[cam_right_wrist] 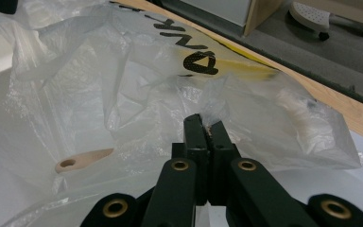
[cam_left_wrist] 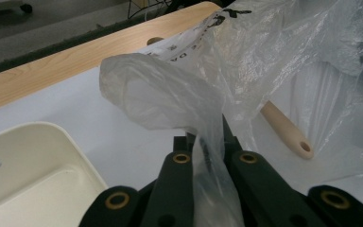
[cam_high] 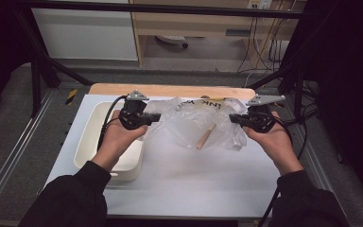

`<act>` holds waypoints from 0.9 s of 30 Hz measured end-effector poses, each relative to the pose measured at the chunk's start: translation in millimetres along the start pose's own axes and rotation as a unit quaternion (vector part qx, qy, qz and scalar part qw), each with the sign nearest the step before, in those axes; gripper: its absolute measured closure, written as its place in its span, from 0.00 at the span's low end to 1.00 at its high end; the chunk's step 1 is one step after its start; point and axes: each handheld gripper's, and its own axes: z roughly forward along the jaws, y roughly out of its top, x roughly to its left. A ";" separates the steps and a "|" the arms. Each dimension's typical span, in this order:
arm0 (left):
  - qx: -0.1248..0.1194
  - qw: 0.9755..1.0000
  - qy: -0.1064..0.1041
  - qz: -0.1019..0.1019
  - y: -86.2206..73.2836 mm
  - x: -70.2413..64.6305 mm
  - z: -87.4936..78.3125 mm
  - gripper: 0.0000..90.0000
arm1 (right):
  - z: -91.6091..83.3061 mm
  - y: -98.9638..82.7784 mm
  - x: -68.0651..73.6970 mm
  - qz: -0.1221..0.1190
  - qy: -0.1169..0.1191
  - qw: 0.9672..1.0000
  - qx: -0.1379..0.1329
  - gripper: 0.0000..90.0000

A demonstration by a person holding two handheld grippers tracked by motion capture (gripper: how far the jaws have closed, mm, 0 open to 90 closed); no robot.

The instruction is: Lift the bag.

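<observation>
Nearest the high camera are the person's two dark sleeves, and beyond them the hands that carry the grippers. The left gripper (cam_high: pixel 155 119) is clamped on the left edge of a clear plastic bag (cam_high: pixel 194 120), a fold of film bunched between its jaws. The right gripper (cam_high: pixel 235 119) pinches the bag's right edge, jaws closed tight with only a thin ply between them.

The bag hangs stretched between the two grippers, just above the white desk (cam_high: pixel 189 184), with its lower folds apparently still brushing the surface. A wooden handle (cam_high: pixel 205 137) shows through the film at the bag's lower middle. What it belongs to cannot be told, and the views do not settle whether it lies inside the bag or under it. A cream tub (cam_high: pixel 87 146) sits on the desk to the bag's left, under the left hand. A wooden board (cam_high: pixel 170 90) lies along the bag's far side.

The bag looks very light, limp and slippery. It should crumple and sag instead of holding a shape, and a thin single ply could slide out of a pinch or tear if pulled hard. Gathered folds near the rim, as in the left grip, seem the safer hold. If the handle is inside, its weight would likely drag the film down at the middle, so even tension from both sides appears wise.
</observation>
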 end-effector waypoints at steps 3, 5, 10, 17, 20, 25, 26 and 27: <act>-0.004 1.000 0.002 0.000 3.9 3.4 -1.2 1.00 | -1.8 3.9 -4.1 0.006 0.001 1.000 -0.003 1.00; -0.008 1.000 0.003 -0.001 5.8 6.0 -1.6 1.00 | -3.0 6.3 -7.1 0.004 -0.002 1.000 -0.006 1.00; -0.016 1.000 -0.003 -0.020 10.0 16.6 -1.0 1.00 | -5.9 12.0 -13.6 0.007 -0.010 1.000 -0.009 1.00; -0.024 0.999 -0.004 -0.043 18.0 27.7 2.1 1.00 | -3.8 19.6 -23.0 0.014 -0.016 1.000 -0.013 1.00; -0.026 0.999 0.000 -0.046 19.7 30.7 2.5 1.00 | -3.5 22.2 -24.6 0.015 -0.017 1.000 -0.014 1.00; -0.035 0.998 0.005 -0.052 22.3 36.6 3.1 1.00 | -3.8 27.0 -30.6 0.020 -0.021 0.999 -0.020 1.00; -0.035 0.998 0.007 -0.053 23.2 37.4 3.3 1.00 | -3.9 28.3 -31.5 0.021 -0.023 0.999 -0.021 1.00; -0.034 0.998 0.008 -0.052 24.2 38.1 3.3 1.00 | -4.2 29.7 -32.4 0.021 -0.024 0.999 -0.021 1.00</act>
